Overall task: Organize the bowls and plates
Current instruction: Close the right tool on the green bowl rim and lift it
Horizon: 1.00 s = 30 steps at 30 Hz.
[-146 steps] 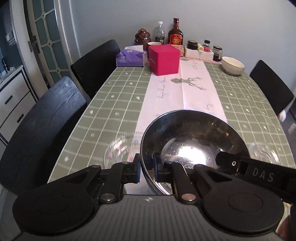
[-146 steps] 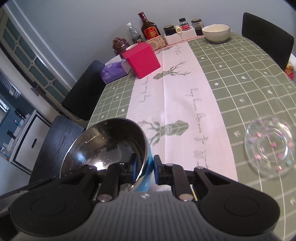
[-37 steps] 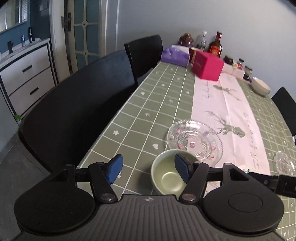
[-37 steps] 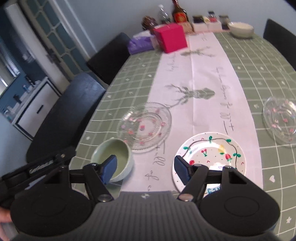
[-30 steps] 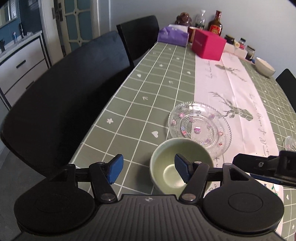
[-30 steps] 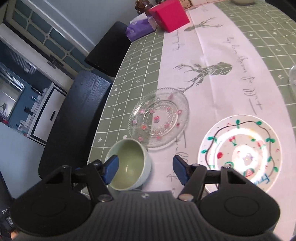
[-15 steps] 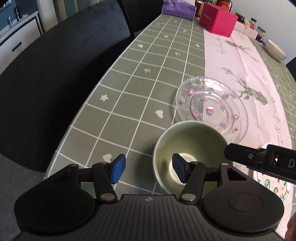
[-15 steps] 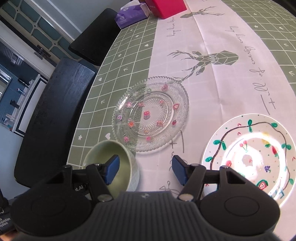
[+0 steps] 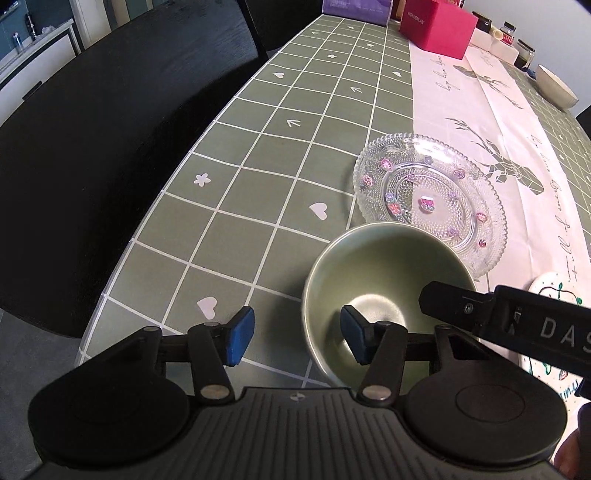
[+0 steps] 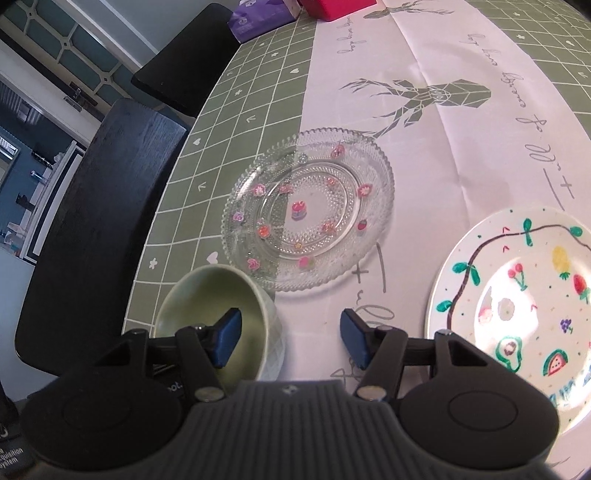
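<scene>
A small green bowl (image 9: 384, 273) stands near the table's front left edge, also in the right wrist view (image 10: 221, 302). My left gripper (image 9: 297, 341) is open and straddles the bowl's left rim, its right finger inside the bowl. My right gripper (image 10: 290, 341) is open and straddles the bowl's right rim, its left finger inside. A clear glass plate (image 9: 428, 195) with small flower dots lies just behind the bowl, also in the right wrist view (image 10: 306, 210). A white painted plate (image 10: 517, 295) with fruit drawings lies to the right.
Black chairs (image 9: 92, 147) stand along the table's left side. A pink box (image 9: 436, 27), a purple tissue box (image 9: 354, 5), jars and a white bowl (image 9: 556, 86) stand at the far end. The table edge runs close to the green bowl.
Both grippers have moved down and closer to the green bowl, now straddling its rim on either side. Earlier they let go of a large steel bowl.
</scene>
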{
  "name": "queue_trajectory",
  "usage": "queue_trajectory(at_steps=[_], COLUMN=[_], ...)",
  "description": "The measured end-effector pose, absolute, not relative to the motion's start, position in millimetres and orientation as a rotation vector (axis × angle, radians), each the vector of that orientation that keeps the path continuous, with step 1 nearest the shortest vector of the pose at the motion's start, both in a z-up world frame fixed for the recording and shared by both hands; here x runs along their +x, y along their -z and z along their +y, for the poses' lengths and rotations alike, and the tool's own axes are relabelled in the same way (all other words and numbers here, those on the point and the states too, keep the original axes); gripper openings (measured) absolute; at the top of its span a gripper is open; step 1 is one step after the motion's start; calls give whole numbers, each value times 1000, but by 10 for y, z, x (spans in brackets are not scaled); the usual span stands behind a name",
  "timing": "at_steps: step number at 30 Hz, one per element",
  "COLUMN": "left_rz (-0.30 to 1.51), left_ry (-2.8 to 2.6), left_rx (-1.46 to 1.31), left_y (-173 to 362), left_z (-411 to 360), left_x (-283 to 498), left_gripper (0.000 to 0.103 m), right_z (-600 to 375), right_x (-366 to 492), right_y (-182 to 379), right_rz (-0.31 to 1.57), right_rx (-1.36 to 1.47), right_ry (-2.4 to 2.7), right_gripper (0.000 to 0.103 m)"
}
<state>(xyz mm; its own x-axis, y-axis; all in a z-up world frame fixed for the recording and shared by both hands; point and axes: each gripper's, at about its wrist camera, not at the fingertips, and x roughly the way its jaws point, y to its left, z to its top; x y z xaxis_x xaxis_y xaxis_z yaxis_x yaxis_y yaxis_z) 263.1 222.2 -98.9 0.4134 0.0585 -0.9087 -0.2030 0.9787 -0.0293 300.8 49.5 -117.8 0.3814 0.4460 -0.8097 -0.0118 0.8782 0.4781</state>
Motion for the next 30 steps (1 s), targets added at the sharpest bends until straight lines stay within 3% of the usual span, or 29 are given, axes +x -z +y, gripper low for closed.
queue_trajectory(at_steps=[15, 21, 26, 27, 28, 30], left_rz=[1122, 1113, 1091, 1084, 1081, 1082], left_ry=[-224, -231, -219, -211, -198, -199], left_rx=[-210, -266, -267, -269, -275, -294], left_y=[984, 1006, 1019, 1020, 1015, 1009], left_z=[2186, 2214, 2168, 2154, 2142, 2131], left_x=[2668, 2683, 2679, 2678, 2676, 2673], left_gripper=[55, 56, 57, 53, 41, 38], right_z=[574, 471, 354, 330, 319, 315], right_x=[3068, 3112, 3119, 3116, 3114, 3105], right_y=[1240, 1389, 1512, 1537, 1548, 1529], right_rz=[1136, 1167, 1205, 1215, 1218, 1211], right_rx=[528, 665, 814, 843, 859, 848], right_ry=[-303, -293, -300, -298, -300, -306], right_gripper=[36, 35, 26, 23, 22, 22])
